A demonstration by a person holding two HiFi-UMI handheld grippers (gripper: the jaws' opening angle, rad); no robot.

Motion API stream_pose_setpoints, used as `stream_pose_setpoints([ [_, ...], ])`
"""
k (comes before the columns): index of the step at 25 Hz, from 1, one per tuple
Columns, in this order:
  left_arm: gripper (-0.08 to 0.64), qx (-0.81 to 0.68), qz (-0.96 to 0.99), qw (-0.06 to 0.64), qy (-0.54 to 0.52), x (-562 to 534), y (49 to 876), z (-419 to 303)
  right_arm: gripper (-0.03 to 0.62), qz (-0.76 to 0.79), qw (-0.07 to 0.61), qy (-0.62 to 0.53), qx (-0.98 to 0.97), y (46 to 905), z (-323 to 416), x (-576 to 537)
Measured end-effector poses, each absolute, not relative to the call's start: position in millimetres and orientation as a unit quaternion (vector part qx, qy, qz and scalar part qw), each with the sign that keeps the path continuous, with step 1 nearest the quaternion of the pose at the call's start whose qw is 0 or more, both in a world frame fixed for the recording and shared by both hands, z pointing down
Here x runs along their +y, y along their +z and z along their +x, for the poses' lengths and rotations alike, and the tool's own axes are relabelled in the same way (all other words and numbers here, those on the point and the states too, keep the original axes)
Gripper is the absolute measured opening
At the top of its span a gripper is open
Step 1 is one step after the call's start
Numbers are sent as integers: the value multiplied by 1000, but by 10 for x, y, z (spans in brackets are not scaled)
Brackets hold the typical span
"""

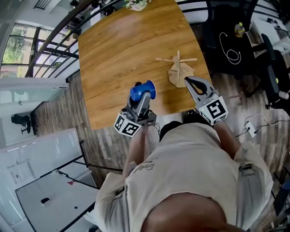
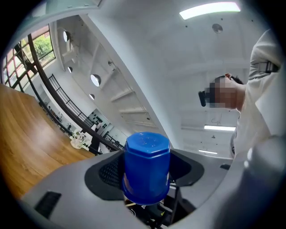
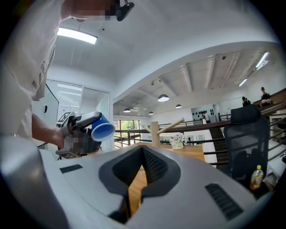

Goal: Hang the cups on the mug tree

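My left gripper (image 1: 143, 97) is shut on a blue cup (image 1: 143, 89), held lifted over the near edge of the wooden table (image 1: 113, 54). In the left gripper view the blue cup (image 2: 146, 167) sits base-up between the dark pads, its handle hidden. A wooden mug tree (image 1: 180, 69) with bare pegs stands on the table's right side. My right gripper (image 1: 189, 82) is shut and holds nothing, its tip just in front of the tree's base. The right gripper view shows the mug tree (image 3: 155, 133) straight ahead and the left gripper (image 3: 80, 125) with the blue cup (image 3: 102, 129) off to the left.
A small vase of flowers (image 1: 137, 4) stands at the table's far edge. A black office chair (image 1: 226, 38) and a yellow bottle (image 1: 239, 30) are to the right of the table. Cables and a plug (image 1: 250, 127) lie on the wooden floor. A railing (image 1: 50, 45) runs on the left.
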State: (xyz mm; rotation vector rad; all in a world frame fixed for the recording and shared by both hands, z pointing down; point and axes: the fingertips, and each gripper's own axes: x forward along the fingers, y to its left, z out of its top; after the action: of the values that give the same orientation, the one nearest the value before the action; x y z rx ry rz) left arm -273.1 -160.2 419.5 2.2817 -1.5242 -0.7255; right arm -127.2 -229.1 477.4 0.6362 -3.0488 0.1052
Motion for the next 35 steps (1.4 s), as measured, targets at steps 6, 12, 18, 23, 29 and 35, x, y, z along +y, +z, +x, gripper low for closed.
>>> stream_pose_setpoints([
  [6,295,-530,795,143,-258,-1735,4178,-2800,-5,194,31,22,-980,4819,-1260,-2301],
  [12,295,-508,805,153,-267,-1882,4100,-2851,-5,197,59,30,-978,4819,-1309,-2264],
  [18,295,-469,816,167,-294,-2175,3957,-2896,-5,222,58,44,-972,4691,-1318,-2229],
  [23,295,-453,835,156,-271,-2426,3885,-2885,-5,247,57,47,-966,4728,-1286,-2272],
  [29,295,-427,841,171,-284,-2671,3936,-2835,-5,272,51,58,-959,4752,-1230,-2388],
  [35,295,-418,850,187,-261,-2778,4066,-2712,-5,288,49,66,-954,4771,-1187,-2405],
])
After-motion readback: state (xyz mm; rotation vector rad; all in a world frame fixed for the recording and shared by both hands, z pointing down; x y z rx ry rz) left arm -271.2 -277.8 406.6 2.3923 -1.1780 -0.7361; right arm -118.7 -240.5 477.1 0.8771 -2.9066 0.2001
